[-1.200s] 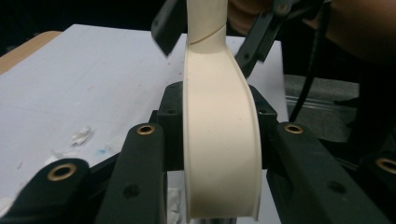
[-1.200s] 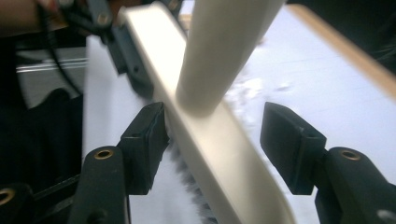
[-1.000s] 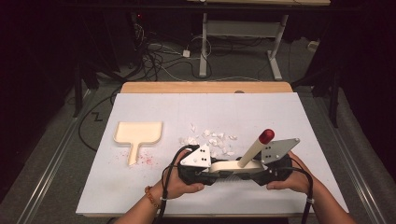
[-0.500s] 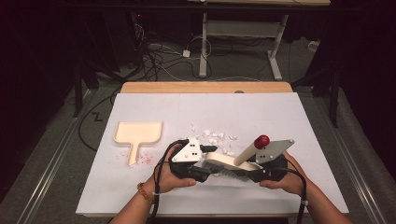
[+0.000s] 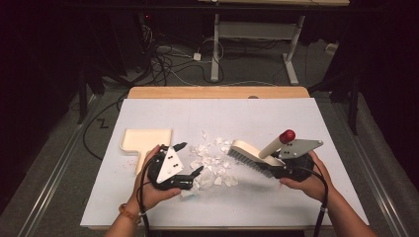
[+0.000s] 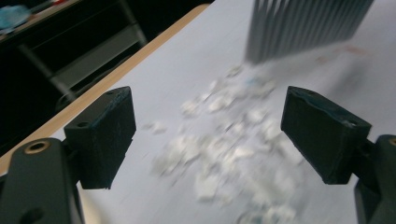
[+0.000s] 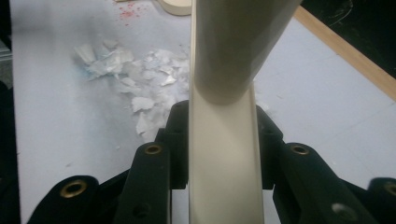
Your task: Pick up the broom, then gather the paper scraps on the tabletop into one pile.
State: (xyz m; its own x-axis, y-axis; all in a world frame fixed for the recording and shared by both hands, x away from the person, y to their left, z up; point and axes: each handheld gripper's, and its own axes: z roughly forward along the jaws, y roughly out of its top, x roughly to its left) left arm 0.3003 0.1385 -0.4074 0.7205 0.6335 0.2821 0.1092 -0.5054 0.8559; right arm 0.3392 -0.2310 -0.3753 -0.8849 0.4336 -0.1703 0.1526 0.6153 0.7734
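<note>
A cream brush (image 5: 245, 151) with a red-tipped handle (image 5: 287, 135) is tilted over the white board, bristles down. My right gripper (image 5: 276, 170) is shut on its cream body (image 7: 224, 154), and its jaws closed tighter within the last second. Torn white paper scraps (image 5: 212, 160) lie between the brush and my left gripper (image 5: 190, 158). That gripper's jaws have just been opening and now stand wide with nothing between them. In the left gripper view the scraps (image 6: 219, 140) lie beyond the black fingers (image 6: 105, 135), with the grey bristles (image 6: 303, 23) farther off. A cream dustpan (image 5: 146, 140) sits left of the left hand.
The white board (image 5: 247, 113) lies on a wooden table whose edge (image 5: 217, 92) shows at the back. Red specks (image 5: 132, 153) dot the board by the dustpan handle. Cables and desk legs (image 5: 215, 54) stand on the dark floor behind.
The left gripper has come off the brush end, moved left toward the dustpan and opened. The right gripper keeps the brush, now tilted lower beside the scraps.
</note>
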